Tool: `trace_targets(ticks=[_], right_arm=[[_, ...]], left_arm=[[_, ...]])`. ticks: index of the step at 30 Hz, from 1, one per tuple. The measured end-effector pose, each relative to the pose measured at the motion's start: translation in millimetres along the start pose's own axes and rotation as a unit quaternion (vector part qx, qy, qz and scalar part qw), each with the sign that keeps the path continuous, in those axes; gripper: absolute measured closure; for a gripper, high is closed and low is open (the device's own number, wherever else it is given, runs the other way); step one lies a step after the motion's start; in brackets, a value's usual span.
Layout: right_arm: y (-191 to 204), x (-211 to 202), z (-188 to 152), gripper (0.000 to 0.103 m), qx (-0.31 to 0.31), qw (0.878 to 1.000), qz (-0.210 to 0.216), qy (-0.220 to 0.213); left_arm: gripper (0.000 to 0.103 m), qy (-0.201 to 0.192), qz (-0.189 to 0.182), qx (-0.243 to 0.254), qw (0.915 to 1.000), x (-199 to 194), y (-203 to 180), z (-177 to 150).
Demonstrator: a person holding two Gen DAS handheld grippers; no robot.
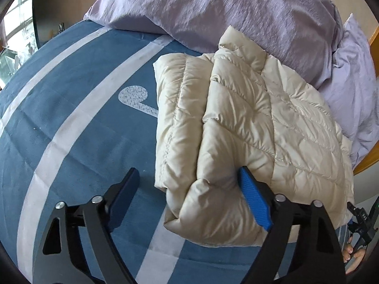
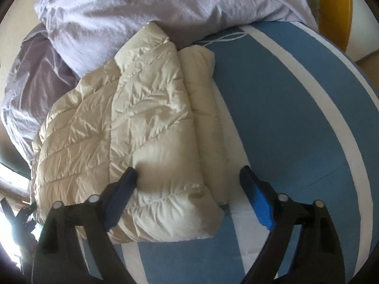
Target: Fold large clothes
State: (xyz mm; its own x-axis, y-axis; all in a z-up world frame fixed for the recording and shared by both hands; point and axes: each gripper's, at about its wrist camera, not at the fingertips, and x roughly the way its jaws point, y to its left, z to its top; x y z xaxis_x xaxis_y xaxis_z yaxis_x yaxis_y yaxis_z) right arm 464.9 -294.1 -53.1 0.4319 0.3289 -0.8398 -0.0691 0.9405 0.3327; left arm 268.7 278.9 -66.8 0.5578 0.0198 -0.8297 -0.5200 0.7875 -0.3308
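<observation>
Glossy quilted jacket on matt cloth bedding

The jacket (image 1: 248, 123) is shiny, crinkled cream fabric, stitched into puffy panels. The sheet (image 1: 78, 108) is smooth matt blue cloth with white stripes; the duvet (image 1: 213, 9) is creased lilac cloth. The gripper pads (image 1: 254, 198) look like ribbed blue plastic on matt black arms.

Your left hand-held gripper (image 1: 189, 189) points steeply down, its black jaws with blue pads spread wide, nothing pinched between them. Your right hand-held gripper (image 2: 188, 184) tilts down likewise, jaws equally wide. Your fingers (image 1: 353, 258) show at the left view's lower right edge.
</observation>
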Motion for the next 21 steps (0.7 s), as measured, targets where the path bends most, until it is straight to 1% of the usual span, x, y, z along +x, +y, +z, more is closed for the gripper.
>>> trace_targets(ticks=[1,2,3,4,5,6,7,8,9,11,12,14,17,21], right_arm=[[0.7,-0.5,-1.3,0.026,-0.001,1.000,0.011,0.002],[-0.1,-0.7,-2.2,0.035,0.001,1.000,0.022,0.005],[-0.5,-0.8,-3.3,0.041,0.007,0.999,0.034,0.008],[-0.3,-2.0,-4.2,0.042,0.011,0.999,0.038,0.009],[-0.6,-3.0,-5.5,0.046,0.014,0.999,0.042,0.007],[-0.7,-4.2,-7.0,0.052,0.016,0.999,0.047,0.005],[0.5,-4.8,-7.0,0.055,0.018,0.999,0.050,0.003],[0.8,-5.3,-7.2,0.062,0.020,0.998,0.056,0.001],[-0.2,-6.3,-7.5,0.069,0.022,0.998,0.062,-0.002],[-0.4,-10.9,-9.3,0.077,0.027,0.997,0.069,-0.009],[0.8,-14.2,-10.4,0.080,0.028,0.997,0.069,-0.014],[4.5,-19.2,-12.9,0.084,0.022,0.997,0.065,-0.022],[13.6,-27.7,-16.3,0.087,0.004,0.998,0.054,-0.032],[22.6,-37.2,-23.1,0.087,-0.009,0.997,0.065,-0.034]], left_arm=[[0.028,-0.001,-0.007,-0.005,1.0000,-0.4,-0.1,-0.9],[0.035,-0.001,-0.013,-0.009,0.9999,-1.5,-0.5,-2.6],[0.039,-0.002,-0.017,-0.012,0.9998,-2.8,-1.6,-3.2],[0.045,-0.004,-0.019,-0.012,0.9997,-3.5,-3.8,-4.7],[0.050,-0.009,-0.017,-0.008,0.9998,-4.7,-7.5,-4.9],[0.053,-0.013,-0.014,-0.005,0.9998,-4.9,-10.5,-5.0],[0.058,-0.016,-0.012,-0.002,0.9998,-5.3,-12.5,-5.1],[0.063,-0.020,-0.011,-0.002,0.9997,-6.7,-14.2,-5.9],[0.065,-0.023,-0.011,-0.003,0.9997,-8.0,-14.5,-5.9],[0.075,-0.028,-0.015,-0.010,0.9994,-11.1,-13.1,-5.1],[0.077,-0.029,-0.017,-0.012,0.9994,-12.3,-12.4,-5.1],[0.082,-0.034,-0.015,-0.004,0.9993,-17.3,-13.6,-5.5],[0.086,-0.042,-0.013,0.004,0.9990,-24.1,-15.8,-6.8],[0.089,-0.058,-0.018,0.005,0.9981,-39.7,-15.2,-9.6]])
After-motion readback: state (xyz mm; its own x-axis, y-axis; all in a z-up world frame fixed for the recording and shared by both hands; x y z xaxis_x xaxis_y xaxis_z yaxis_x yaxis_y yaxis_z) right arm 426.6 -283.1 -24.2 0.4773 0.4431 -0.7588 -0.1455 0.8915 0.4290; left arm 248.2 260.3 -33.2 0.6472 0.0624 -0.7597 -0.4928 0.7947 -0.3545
